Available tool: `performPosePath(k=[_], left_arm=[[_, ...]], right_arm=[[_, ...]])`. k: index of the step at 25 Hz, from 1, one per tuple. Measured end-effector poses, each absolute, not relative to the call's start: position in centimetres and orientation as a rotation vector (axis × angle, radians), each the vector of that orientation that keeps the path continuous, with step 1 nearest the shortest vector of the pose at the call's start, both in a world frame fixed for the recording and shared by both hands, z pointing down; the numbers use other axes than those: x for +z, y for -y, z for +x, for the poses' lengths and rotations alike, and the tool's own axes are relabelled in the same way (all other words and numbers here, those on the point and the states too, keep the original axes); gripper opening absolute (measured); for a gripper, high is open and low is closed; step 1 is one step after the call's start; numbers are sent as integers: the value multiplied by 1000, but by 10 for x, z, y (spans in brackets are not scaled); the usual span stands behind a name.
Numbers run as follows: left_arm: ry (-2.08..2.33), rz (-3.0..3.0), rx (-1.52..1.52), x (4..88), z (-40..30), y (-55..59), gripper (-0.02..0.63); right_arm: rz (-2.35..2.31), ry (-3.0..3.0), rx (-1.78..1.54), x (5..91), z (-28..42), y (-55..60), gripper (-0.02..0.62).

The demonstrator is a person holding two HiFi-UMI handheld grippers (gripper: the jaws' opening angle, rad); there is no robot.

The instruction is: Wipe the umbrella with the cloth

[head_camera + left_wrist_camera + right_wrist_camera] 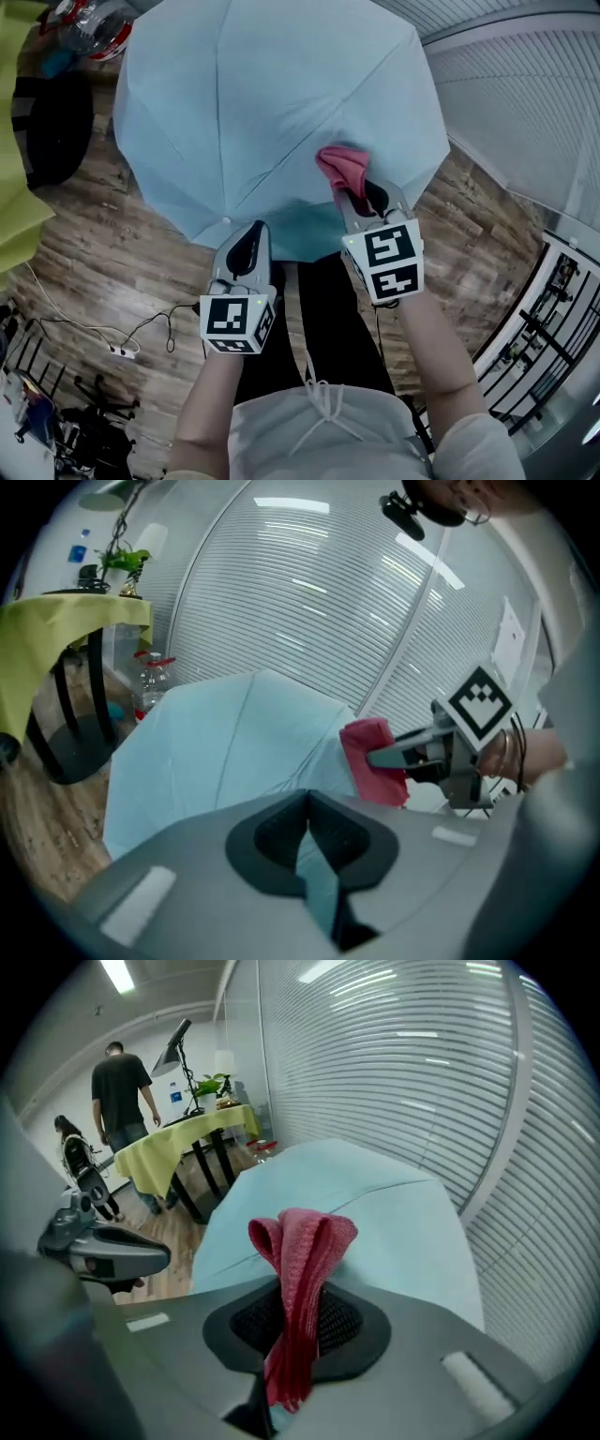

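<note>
An open light-blue umbrella (272, 103) spreads above the wooden floor in front of me. My left gripper (248, 236) is at its near rim, shut on a fold of the blue fabric; in the left gripper view the left gripper (308, 803) has a blue strip running between its jaws. My right gripper (362, 197) is shut on a bunched red cloth (339, 169), which rests on the canopy near the rim. In the right gripper view the cloth (302, 1246) stands up out of the right gripper (292, 1288), with the umbrella (375, 1204) behind it.
A table with a yellow cover (14, 141) and a black chair (52, 122) stand at the left, with bottles (89, 28) beyond. A cable and power strip (122, 352) lie on the floor. White blinds (525, 103) line the right side. A person (122, 1101) stands far off.
</note>
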State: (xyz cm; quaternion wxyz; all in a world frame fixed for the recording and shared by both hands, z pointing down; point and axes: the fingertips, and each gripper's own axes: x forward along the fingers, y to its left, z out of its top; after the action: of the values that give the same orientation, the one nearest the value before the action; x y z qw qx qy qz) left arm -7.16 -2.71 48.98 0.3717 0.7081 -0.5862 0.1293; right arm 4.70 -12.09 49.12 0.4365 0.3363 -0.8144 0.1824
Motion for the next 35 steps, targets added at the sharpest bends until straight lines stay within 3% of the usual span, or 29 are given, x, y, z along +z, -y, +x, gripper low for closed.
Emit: performPosePath(k=[9,17,35], left_arm=[[1563,1729,397,508,-173,-60,6],[1547,1659,413,553,-209,-105,6],[1525,1630,407,560,-145,-72,6]], right_arm=[[660,2029,621,554,-75,1,60],[604,1984,656,616,-118,-31,60],[564,2016,629,618,-66,10,61]])
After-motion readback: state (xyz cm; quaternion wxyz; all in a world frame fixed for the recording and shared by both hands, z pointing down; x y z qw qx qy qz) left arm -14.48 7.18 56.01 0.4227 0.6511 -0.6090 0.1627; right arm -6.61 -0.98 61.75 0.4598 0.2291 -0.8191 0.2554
